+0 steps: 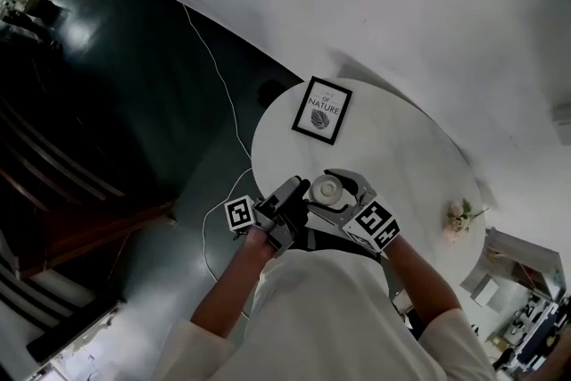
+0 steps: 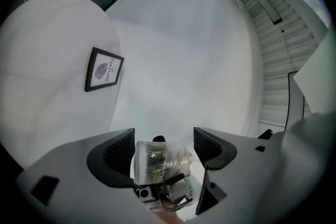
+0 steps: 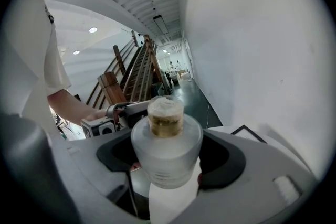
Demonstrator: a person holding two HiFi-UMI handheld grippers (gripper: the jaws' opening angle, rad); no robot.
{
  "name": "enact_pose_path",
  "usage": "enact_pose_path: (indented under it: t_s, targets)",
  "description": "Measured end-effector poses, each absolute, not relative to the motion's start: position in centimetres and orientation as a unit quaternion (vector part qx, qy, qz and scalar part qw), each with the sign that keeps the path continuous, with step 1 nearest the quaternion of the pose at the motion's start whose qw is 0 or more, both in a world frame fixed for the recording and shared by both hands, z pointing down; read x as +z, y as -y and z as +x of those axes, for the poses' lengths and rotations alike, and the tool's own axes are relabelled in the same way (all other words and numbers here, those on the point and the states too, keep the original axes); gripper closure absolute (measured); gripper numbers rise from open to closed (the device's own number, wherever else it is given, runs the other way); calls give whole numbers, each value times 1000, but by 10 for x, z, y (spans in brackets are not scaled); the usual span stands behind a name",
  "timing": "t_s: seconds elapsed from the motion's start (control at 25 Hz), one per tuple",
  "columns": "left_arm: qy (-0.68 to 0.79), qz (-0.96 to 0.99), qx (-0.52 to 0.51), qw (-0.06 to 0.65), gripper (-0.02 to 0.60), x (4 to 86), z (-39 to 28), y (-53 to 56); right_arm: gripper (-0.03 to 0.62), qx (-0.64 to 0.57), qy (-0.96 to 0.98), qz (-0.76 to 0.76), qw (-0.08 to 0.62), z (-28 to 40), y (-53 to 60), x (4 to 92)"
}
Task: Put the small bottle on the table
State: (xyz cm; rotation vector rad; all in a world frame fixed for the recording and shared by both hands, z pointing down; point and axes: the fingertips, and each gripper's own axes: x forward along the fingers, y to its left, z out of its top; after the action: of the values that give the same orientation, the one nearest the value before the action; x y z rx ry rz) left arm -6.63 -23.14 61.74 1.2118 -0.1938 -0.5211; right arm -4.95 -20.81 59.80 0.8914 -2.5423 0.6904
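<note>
Small bottle clamped in R claw; L claw open, just beside

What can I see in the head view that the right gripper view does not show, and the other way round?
Only the head view: the full round outline of the table and the flower at its edge.
Only the right gripper view: the wooden staircase, the ceiling lights, and the right gripper with its tongs closed on the small bottle.
Both: the bottle, the left gripper and the framed picture.
</note>
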Motion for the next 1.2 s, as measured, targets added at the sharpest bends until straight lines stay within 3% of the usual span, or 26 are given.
enact_pose_path:
  t_s: [0.88,1.2]
  targets:
    - [233,591,-185,750,279,686,-82,219,247,282,872,338,215,-1,244,754]
    - [247,612,-137,739,344,704,-91,207,247,283,862,348,236,1,251,800]
